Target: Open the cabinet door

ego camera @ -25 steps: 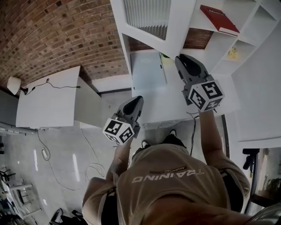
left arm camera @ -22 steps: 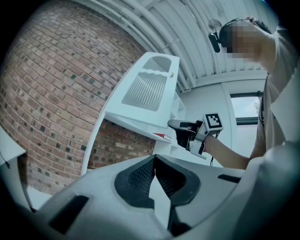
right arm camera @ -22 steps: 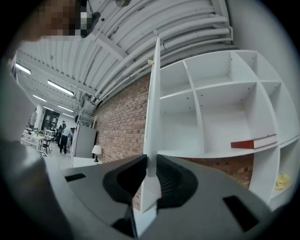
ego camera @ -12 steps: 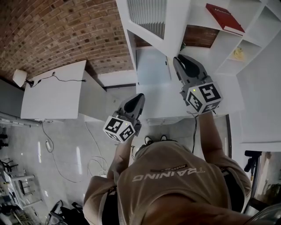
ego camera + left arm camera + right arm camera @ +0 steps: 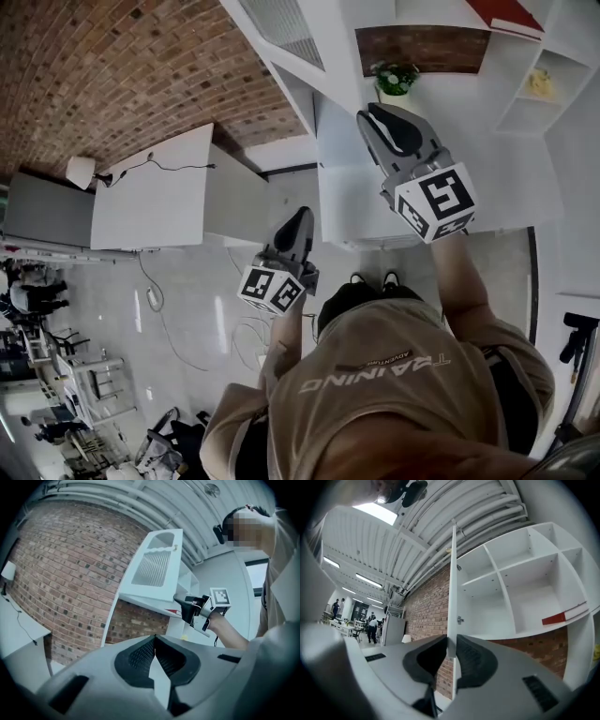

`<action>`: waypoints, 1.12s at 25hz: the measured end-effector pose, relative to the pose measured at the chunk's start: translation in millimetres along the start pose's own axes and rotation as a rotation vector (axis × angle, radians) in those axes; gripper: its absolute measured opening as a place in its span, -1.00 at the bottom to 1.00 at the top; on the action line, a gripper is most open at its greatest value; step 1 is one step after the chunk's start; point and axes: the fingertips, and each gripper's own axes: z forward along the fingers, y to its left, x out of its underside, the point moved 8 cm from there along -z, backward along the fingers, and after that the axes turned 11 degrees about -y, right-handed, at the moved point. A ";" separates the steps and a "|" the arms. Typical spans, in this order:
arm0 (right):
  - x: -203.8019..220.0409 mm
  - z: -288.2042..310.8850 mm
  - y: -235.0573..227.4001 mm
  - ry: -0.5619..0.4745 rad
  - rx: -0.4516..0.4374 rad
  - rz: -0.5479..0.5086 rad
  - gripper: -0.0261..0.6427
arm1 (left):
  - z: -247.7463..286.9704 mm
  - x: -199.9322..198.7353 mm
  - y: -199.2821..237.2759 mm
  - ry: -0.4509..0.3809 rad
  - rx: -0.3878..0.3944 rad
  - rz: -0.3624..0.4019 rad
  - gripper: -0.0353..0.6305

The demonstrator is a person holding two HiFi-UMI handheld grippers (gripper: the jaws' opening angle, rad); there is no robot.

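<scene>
Cabinet door [image 5: 281, 21] stands swung out from the white shelving [image 5: 562, 37] at the top of our head view, its slatted panel facing the brick wall [image 5: 122, 66]. Our right gripper [image 5: 373, 114] reaches up to the door's lower edge. Our left gripper [image 5: 302, 216] hangs lower, well apart from the door.

In the left gripper view the jaws meet at their tips with nothing between them. Beyond them we see the door tilted out, with the right gripper at its bottom corner.

In the right gripper view the door shows edge-on, a thin white strip running between the two pads, which are closed onto it. To its right the compartments lie in plain view, a red book [image 5: 560, 617] on one shelf.
</scene>
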 end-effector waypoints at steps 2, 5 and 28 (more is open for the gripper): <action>1.0 1.1 0.7 -0.005 -0.006 -0.001 -0.73 | -3.7 -0.9 -1.6 0.002 -0.005 -0.001 -0.87; 2.4 -0.2 3.0 0.001 -0.015 -0.010 -0.73 | -9.6 -6.0 -2.4 -0.003 -0.016 0.034 -0.87; 1.0 24.3 99.2 0.065 0.142 -0.090 -0.73 | -57.2 -65.1 79.9 -0.071 0.167 -0.016 -0.87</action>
